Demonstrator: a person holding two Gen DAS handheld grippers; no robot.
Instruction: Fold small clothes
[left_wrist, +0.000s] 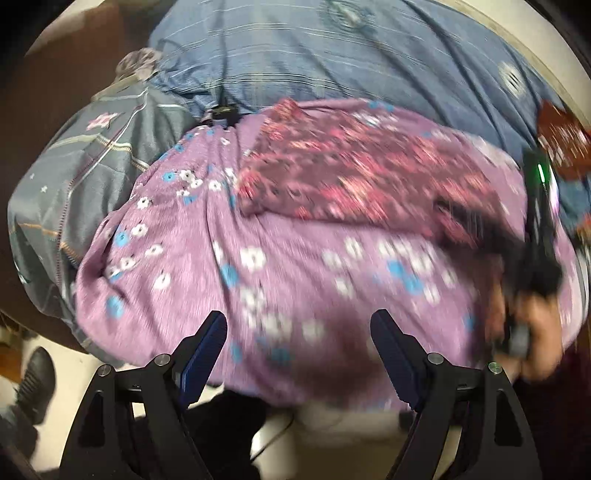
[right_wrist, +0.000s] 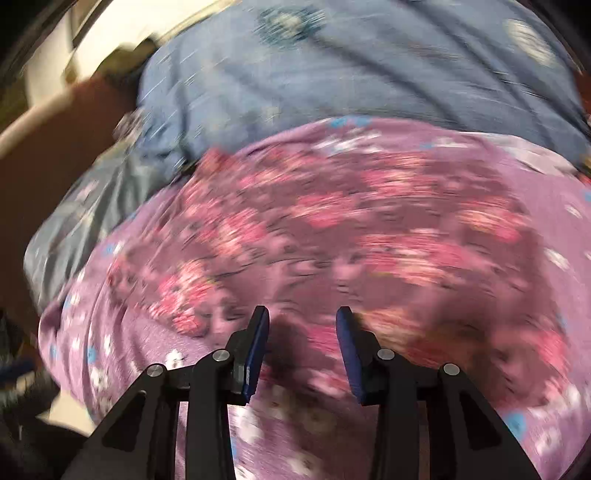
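Observation:
A maroon garment with pink flowers (left_wrist: 351, 173) lies folded on a lilac sheet with white and blue flowers (left_wrist: 295, 266). My left gripper (left_wrist: 299, 325) hangs above the sheet's near edge, open, nothing between its blue pads. At the right edge of the left wrist view, the other hand-held gripper (left_wrist: 535, 229) and the hand holding it show, blurred. In the right wrist view the maroon garment (right_wrist: 351, 229) fills the middle, and my right gripper (right_wrist: 303, 317) stands partly open just over its near part. The picture is blurred; I see no cloth pinched between those pads.
A blue striped quilt (left_wrist: 351, 55) covers the bed behind the sheet. A grey patterned blanket (left_wrist: 81, 177) lies bunched at the left. Another red floral piece (left_wrist: 561, 136) sits at the far right. A dark shoe (left_wrist: 33, 380) and pale floor lie below the bed edge.

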